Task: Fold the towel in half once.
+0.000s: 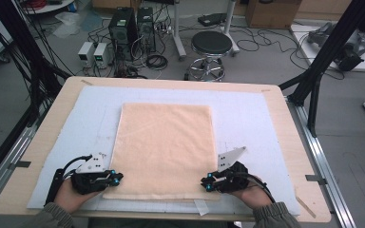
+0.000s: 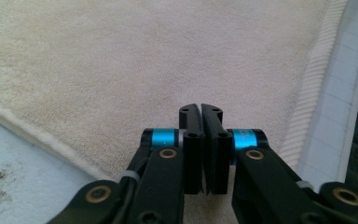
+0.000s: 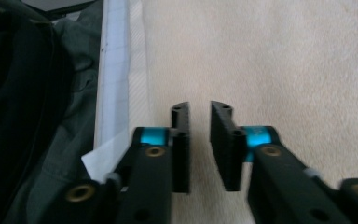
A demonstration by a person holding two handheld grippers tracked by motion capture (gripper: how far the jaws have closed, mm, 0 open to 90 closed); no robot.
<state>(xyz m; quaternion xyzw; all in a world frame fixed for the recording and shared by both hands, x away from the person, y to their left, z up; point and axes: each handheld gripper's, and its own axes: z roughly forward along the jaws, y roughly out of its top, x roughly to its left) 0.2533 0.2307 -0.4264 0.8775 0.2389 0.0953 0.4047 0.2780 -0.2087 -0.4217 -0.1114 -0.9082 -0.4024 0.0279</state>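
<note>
A peach towel (image 1: 164, 147) lies flat on the white mat, its near edge close to the table's front. My left gripper (image 1: 118, 179) rests at the towel's near left corner. In the left gripper view its jaws (image 2: 200, 107) are pressed together over the towel (image 2: 144, 60), with nothing visible between them. My right gripper (image 1: 205, 181) sits at the near right corner. In the right gripper view it (image 3: 199, 106) stands open by a narrow gap above the towel (image 3: 284, 60), holding nothing.
The white mat (image 1: 247, 114) covers most of the wooden table (image 1: 290, 142). A small paper tab (image 1: 200, 206) sticks out at the mat's front edge. Behind the table stand a black stool (image 1: 211, 45), computer towers (image 1: 123, 26) and a black frame strut (image 1: 323, 57).
</note>
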